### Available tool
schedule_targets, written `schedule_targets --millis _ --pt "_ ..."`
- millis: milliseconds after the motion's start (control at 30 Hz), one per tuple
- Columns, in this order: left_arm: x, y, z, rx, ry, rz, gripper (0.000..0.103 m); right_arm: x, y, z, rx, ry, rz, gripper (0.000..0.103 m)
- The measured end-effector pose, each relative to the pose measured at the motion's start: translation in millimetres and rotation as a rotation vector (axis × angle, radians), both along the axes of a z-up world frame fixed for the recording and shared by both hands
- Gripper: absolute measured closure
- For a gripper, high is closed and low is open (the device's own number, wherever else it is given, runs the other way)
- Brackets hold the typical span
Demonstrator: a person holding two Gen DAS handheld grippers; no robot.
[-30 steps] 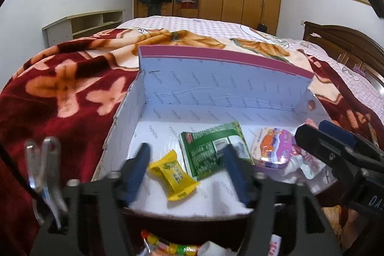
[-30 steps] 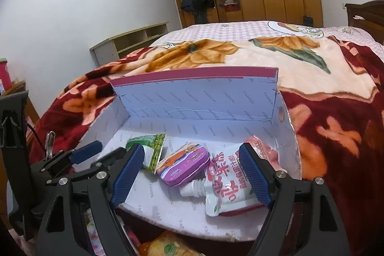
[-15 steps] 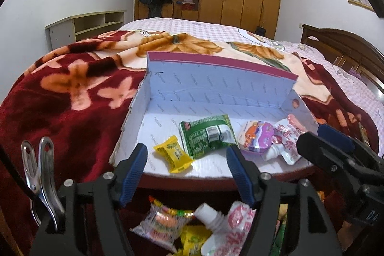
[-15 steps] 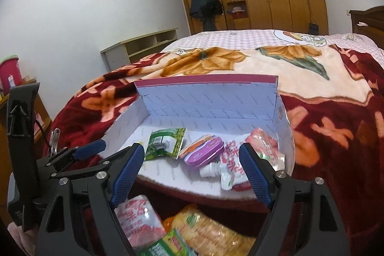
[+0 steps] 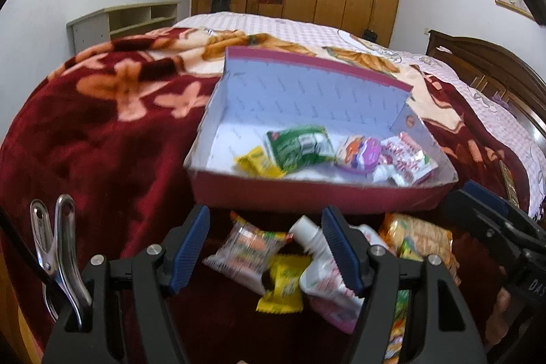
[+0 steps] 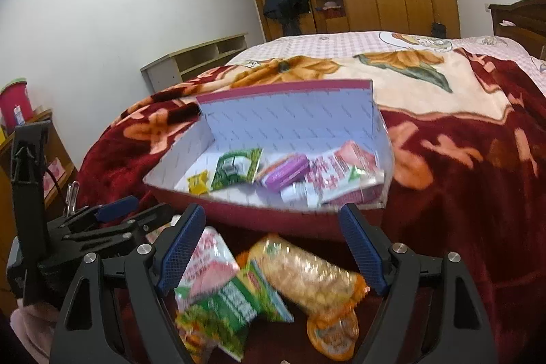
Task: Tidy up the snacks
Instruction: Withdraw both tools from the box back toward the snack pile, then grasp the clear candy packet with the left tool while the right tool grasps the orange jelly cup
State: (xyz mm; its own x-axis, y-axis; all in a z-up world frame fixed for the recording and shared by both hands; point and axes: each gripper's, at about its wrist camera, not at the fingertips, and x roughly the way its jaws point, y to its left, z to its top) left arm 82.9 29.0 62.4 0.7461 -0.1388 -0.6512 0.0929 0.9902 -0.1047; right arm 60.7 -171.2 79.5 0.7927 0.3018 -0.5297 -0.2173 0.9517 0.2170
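Progress sits around halfway: the shallow maroon cardboard box with pale lining [image 5: 317, 193] on the red floral blanket [image 5: 102, 139] holds a green packet [image 5: 298, 147], purple tub [image 6: 285, 171] and yellow sweet [image 5: 257, 162]. Loose wrappers (a spouted pouch [image 5: 324, 265] among them) wait in front. Left gripper [image 5: 266, 249] and right gripper [image 6: 273, 249] both hover with fingers apart, empty.
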Motion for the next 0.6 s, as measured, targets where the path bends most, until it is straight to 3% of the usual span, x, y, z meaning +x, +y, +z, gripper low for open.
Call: schedule_targets --millis 333,600 --pt "-10.0 12.4 -26.4 0.039 0.075 0.012 0.031 -21.7 -14.1 -11.1 0.004 0.028 -0.019 0.020" --pt "-7.6 13.3 -32.0 0.051 0.080 0.016 0.031 -22.1 -17.3 -19.9 -0.005 0.059 -0.024 0.020"
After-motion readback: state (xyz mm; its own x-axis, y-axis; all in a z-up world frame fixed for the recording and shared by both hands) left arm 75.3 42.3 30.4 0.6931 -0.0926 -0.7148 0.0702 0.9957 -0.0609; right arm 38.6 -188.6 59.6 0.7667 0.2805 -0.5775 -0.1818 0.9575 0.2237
